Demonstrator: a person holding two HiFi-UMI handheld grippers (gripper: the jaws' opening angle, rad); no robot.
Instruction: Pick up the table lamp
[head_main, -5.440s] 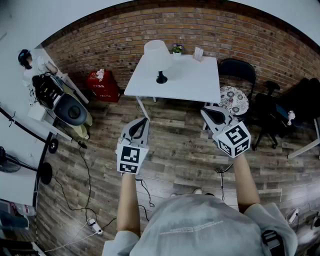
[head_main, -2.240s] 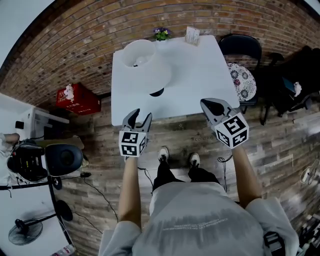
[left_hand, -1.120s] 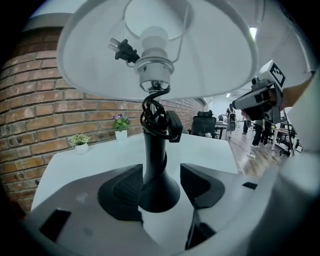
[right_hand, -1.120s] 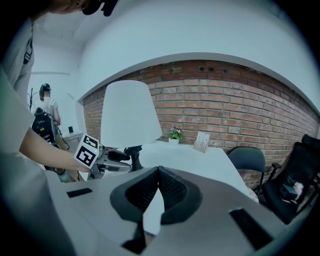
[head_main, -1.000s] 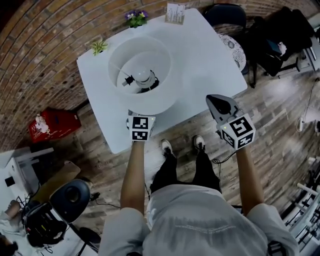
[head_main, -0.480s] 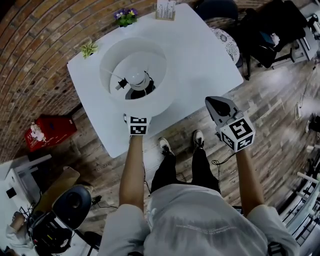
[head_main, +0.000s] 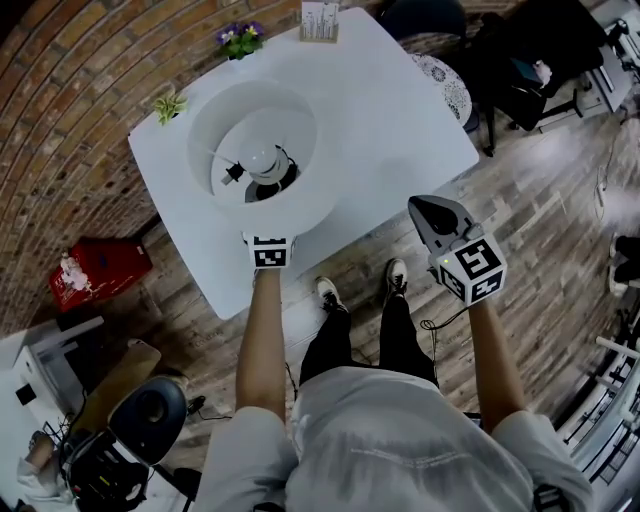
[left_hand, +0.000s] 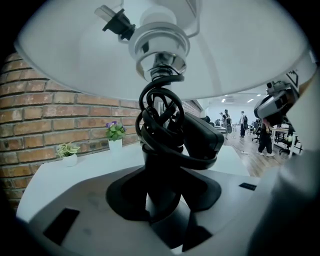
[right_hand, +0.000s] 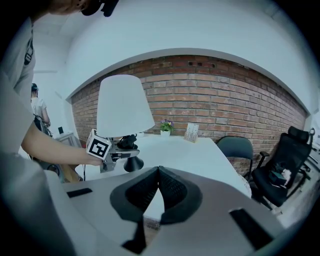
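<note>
The table lamp (head_main: 255, 150) stands on the white table (head_main: 400, 110), seen from above through its white shade. In the left gripper view its black stem (left_hand: 160, 165), wrapped in coiled black cord, sits between the jaws, and my left gripper (left_hand: 160, 200) is shut on it under the shade. From the head view only that gripper's marker cube (head_main: 268, 251) shows at the shade's near rim. The right gripper view shows the lamp (right_hand: 124, 105) with its black base (right_hand: 133, 164) on the table. My right gripper (head_main: 432, 208) is shut on nothing, just off the table's near right edge.
A potted flower (head_main: 238, 38), a small green plant (head_main: 168, 103) and a card holder (head_main: 318, 20) stand along the table's far edge by the brick wall. A chair with a patterned cushion (head_main: 445, 75) is at the right, a red box (head_main: 95, 270) on the floor at the left.
I walked up to the table. My left gripper went in under the lampshade and its jaws stand at the stem. The right gripper stayed shut off the table's edge.
</note>
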